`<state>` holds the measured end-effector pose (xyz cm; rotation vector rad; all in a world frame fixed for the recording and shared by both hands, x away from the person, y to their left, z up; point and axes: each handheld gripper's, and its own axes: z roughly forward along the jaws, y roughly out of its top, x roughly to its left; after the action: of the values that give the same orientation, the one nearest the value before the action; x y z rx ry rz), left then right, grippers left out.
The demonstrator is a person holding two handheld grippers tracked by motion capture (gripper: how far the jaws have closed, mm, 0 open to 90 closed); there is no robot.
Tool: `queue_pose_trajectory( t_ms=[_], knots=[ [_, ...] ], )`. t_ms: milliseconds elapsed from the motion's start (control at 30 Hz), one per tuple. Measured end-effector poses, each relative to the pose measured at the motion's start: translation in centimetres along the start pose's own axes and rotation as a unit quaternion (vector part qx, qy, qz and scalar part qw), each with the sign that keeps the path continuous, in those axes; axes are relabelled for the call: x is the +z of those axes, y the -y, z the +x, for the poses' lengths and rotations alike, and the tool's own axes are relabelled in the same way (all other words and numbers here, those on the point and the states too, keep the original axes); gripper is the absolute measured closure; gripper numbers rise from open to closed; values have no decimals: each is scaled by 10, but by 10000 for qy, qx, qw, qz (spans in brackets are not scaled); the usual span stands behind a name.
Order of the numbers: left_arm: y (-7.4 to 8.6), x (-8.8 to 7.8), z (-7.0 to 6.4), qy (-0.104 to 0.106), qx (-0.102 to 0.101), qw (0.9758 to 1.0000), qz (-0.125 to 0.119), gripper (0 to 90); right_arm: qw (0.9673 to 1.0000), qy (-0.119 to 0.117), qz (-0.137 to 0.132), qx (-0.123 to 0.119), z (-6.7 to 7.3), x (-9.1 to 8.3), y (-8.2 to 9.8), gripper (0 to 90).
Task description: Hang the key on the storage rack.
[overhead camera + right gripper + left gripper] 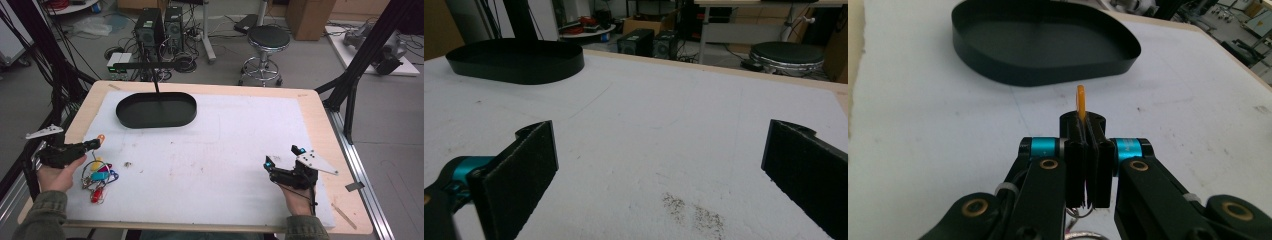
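A person stands at a worktop (310, 115) covered by a white mat, forearms reaching in from the near edge. The left hand (55, 175) holds the left gripper (95, 144) low at the mat's left side, pointing toward a black oval tray (156, 110) at the far side. Its fingers (1075, 160) are pressed together on a thin orange tag (1080, 102), held upright on edge. A bunch of coloured key tags (99, 176) lies just beside it. The right gripper (282, 159) rests near the right edge, fingers (524, 170) spread wide apart over bare mat.
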<state>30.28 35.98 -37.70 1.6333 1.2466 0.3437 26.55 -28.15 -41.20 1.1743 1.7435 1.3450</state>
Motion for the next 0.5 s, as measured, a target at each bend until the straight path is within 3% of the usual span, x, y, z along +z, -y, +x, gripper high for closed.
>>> queue_pose_trajectory(
  t_ms=[233, 400, 500],
  knots=[
    [-19, 1, -10, 128, 214, 9997, -36, 876, 10000, -24, 11, 30, 1, 0, 0, 5],
    [-33, 5, -17, 101, 399, 9992, -16, 876, 10000, -50, 8, -3, 1, 1, 0, 5],
    [-39, 6, -22, 203, 378, 9990, -111, 876, 10000, -54, 29, 4, 2, 1, 0, 5]
  ],
)
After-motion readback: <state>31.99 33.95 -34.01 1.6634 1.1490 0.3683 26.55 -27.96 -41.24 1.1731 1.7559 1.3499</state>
